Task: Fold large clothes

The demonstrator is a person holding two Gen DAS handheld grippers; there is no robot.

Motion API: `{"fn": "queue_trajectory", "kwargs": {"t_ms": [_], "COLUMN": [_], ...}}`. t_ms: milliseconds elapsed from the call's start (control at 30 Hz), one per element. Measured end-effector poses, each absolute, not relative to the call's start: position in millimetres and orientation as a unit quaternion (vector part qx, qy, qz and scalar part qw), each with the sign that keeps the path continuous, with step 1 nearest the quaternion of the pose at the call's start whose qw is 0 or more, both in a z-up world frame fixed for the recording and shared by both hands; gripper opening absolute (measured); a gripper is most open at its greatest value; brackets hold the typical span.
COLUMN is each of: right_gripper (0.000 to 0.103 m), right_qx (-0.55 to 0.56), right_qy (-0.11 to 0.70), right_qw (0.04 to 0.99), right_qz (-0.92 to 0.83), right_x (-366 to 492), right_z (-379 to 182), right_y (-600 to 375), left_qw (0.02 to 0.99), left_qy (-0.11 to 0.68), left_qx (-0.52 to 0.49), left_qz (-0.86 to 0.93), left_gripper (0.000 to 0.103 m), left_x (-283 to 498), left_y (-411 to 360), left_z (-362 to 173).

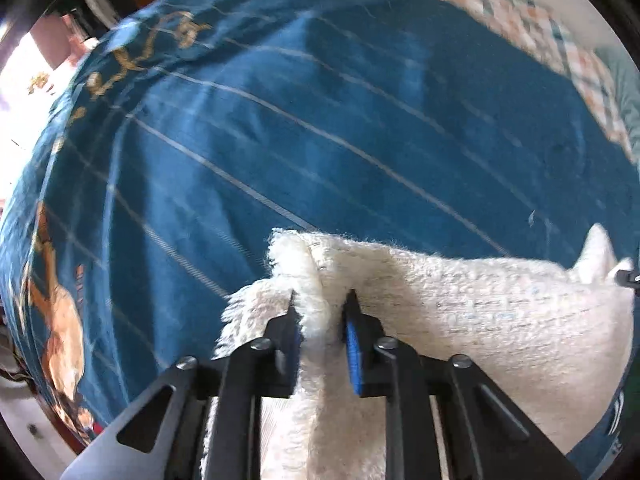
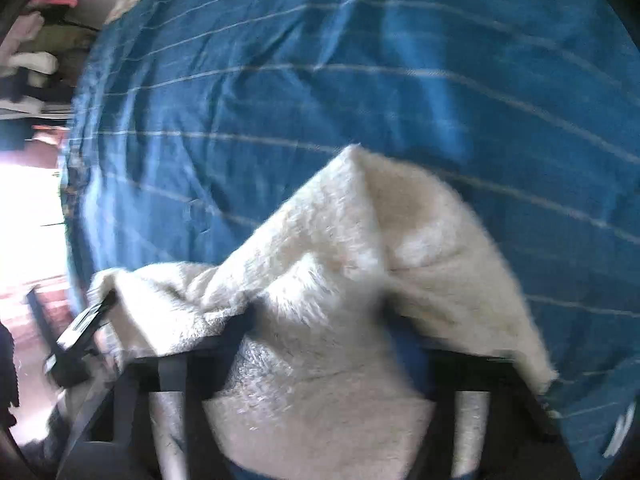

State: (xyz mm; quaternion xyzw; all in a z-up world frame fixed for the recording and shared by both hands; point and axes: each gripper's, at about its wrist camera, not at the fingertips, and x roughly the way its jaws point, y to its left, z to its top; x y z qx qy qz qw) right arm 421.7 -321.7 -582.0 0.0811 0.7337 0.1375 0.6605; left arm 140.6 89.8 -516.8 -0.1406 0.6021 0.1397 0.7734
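A fluffy white garment point(image 1: 460, 312) hangs stretched between my two grippers above a blue bedspread point(image 1: 320, 120). My left gripper point(image 1: 320, 300) is shut on a bunched edge of the garment, which passes between its black fingers with blue pads. In the right wrist view the garment point(image 2: 340, 280) drapes over my right gripper point(image 2: 332, 320) and hides its fingertips; the cloth rises in a peak between the fingers. The other gripper shows at the left edge of the right wrist view point(image 2: 84, 320), and at the right edge of the left wrist view point(image 1: 628, 276).
The blue bedspread point(image 2: 360, 80) with thin white stripes and orange print covers a bed. A checked sheet point(image 1: 540, 32) lies at the far side. Shelves with clothes point(image 2: 36, 60) stand at the left. Bright light comes from the left.
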Motion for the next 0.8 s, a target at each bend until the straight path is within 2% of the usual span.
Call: {"fn": "queue_trajectory", "kwargs": {"t_ms": [233, 367, 567, 600, 667, 733, 767, 800], "right_gripper": [0.01, 0.009, 0.009, 0.01, 0.018, 0.034, 0.039, 0.051], "right_qx": [0.161, 0.164, 0.105, 0.1, 0.123, 0.151, 0.158, 0.16], "right_qy": [0.668, 0.652, 0.686, 0.698, 0.719, 0.703, 0.688, 0.673], "right_qw": [0.718, 0.731, 0.714, 0.705, 0.679, 0.689, 0.703, 0.718], "right_qz": [0.115, 0.121, 0.094, 0.08, 0.079, 0.09, 0.09, 0.085], "right_x": [410.8, 426.4, 466.6, 470.4, 474.0, 471.9, 467.9, 462.3], "right_z": [-509.8, -499.6, -576.9, -592.8, -606.4, -586.7, -568.7, -550.9], "right_y": [-332.0, -311.2, -264.2, -262.5, -267.0, -279.3, -288.2, -297.4], "left_qw": [0.791, 0.779, 0.744, 0.741, 0.736, 0.733, 0.735, 0.741], "left_qy": [0.565, 0.568, 0.603, 0.609, 0.616, 0.618, 0.615, 0.608], "left_qx": [-0.174, -0.198, -0.217, -0.213, -0.215, -0.222, -0.225, -0.222], "left_qz": [0.157, 0.177, 0.187, 0.186, 0.181, 0.178, 0.175, 0.176], "left_gripper": [0.012, 0.012, 0.013, 0.019, 0.019, 0.024, 0.028, 0.035], "left_x": [114.4, 120.6, 129.7, 132.3, 135.1, 133.7, 131.5, 128.4], "left_y": [101.8, 112.2, 122.6, 123.4, 125.3, 128.0, 129.1, 129.9], "left_z": [-466.3, -478.1, -529.2, -534.1, -532.0, -522.3, -514.6, -505.5]}}
